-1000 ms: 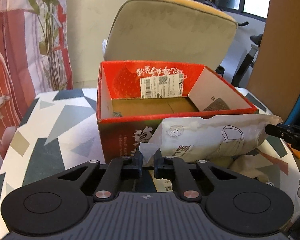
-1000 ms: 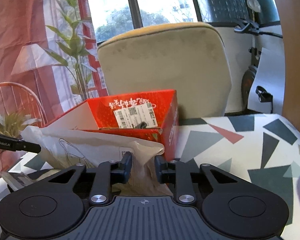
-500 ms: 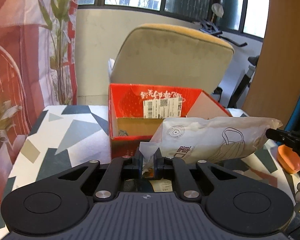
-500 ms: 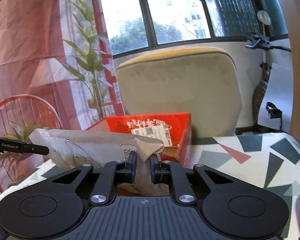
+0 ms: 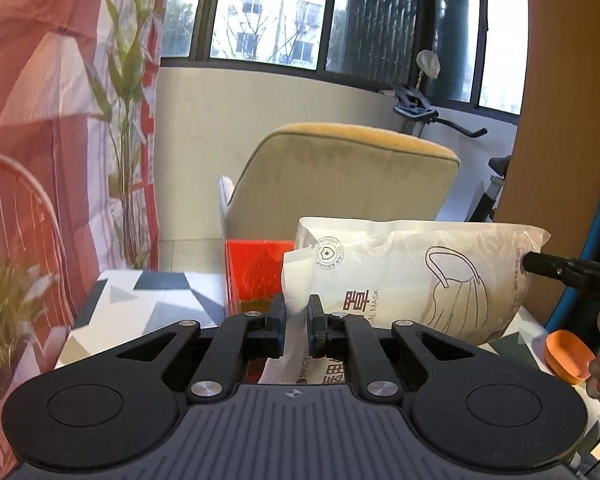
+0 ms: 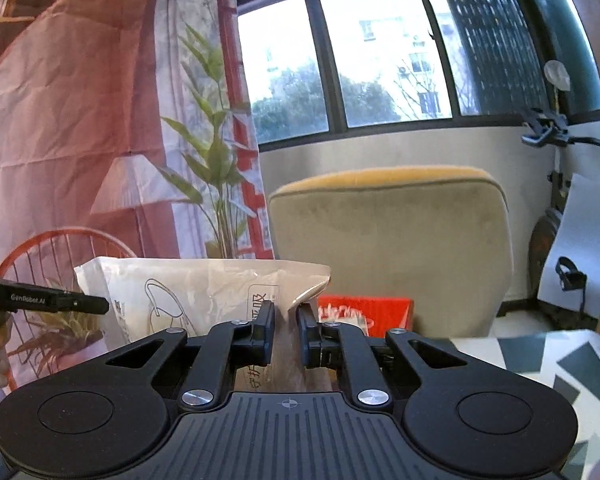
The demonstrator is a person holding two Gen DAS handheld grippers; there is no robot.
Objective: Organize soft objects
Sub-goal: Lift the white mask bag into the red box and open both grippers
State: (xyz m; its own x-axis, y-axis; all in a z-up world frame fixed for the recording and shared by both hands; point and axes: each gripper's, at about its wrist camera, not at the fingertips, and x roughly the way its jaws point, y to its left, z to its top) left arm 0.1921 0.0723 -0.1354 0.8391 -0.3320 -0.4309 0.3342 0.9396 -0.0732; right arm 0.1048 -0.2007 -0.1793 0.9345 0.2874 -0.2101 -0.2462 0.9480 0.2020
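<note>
A white plastic pack of face masks [image 5: 412,276] hangs in the air between my two grippers, above the table. My left gripper [image 5: 297,322] is shut on the pack's left corner. My right gripper [image 6: 286,330] is shut on the pack's other end [image 6: 204,300]. Behind and below the pack stands the open red cardboard box [image 5: 256,268]; only its left side shows, and in the right wrist view its red top [image 6: 366,314]. The right gripper's fingers [image 5: 556,270] show at the pack's right edge, and the left gripper's fingers [image 6: 60,302] show at the left.
The table [image 5: 148,296] has a white, grey and dark geometric cloth. An orange bowl [image 5: 568,356] sits at the right. A beige chair [image 5: 340,176] stands behind the table. A pink curtain and plants [image 5: 4,304] are at the left, and a wooden panel [image 5: 560,120] at the right.
Both grippers have lifted the mask pack from table height to above the red box's rim. The box has dropped low in both views.
</note>
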